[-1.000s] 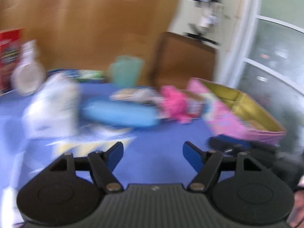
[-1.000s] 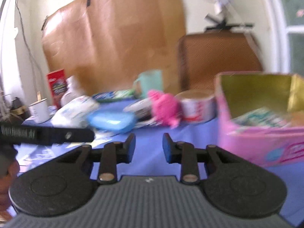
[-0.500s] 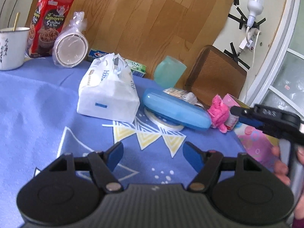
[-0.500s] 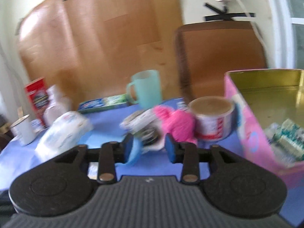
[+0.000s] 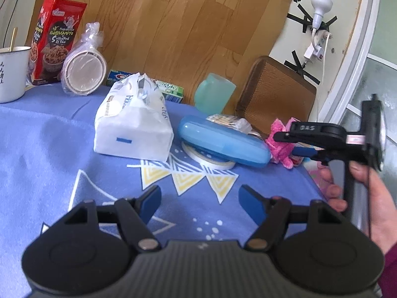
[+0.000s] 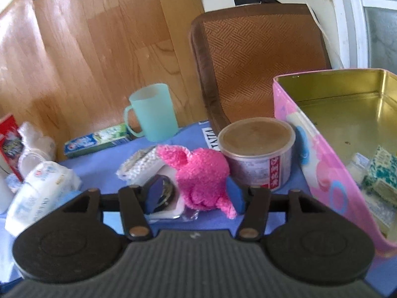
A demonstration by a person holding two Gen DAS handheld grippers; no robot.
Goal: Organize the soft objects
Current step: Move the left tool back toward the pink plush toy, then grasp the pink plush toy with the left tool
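Lying between opening right tongs [image 6: 194,197]: pink plush [image 6: 201,178]

Near table [image 5: 62,149]: bare cloth, open passage.
Behind pink toy [image 6: 201,173]: can [image 6: 258,151], tin box [image 6: 322,149], mug [image 6: 151,111] crowd close.

The right gripper [image 6: 194,195] is seen with its jaws opening, and a pink knitted toy [image 6: 201,176] lies between the blue fingers [image 6: 233,191]; firm contact cannot be confirmed. The toy rests on a blue surface [image 6: 99,166]. A lidded tin can [image 6: 258,151] stands just right of the toy, beside an open pink box [image 6: 320,164] with small packets inside. A mint cup [image 6: 152,111] and a toothpaste carton [image 6: 96,141] are noted behind. A tissue pack [image 6: 42,186] lies at left.
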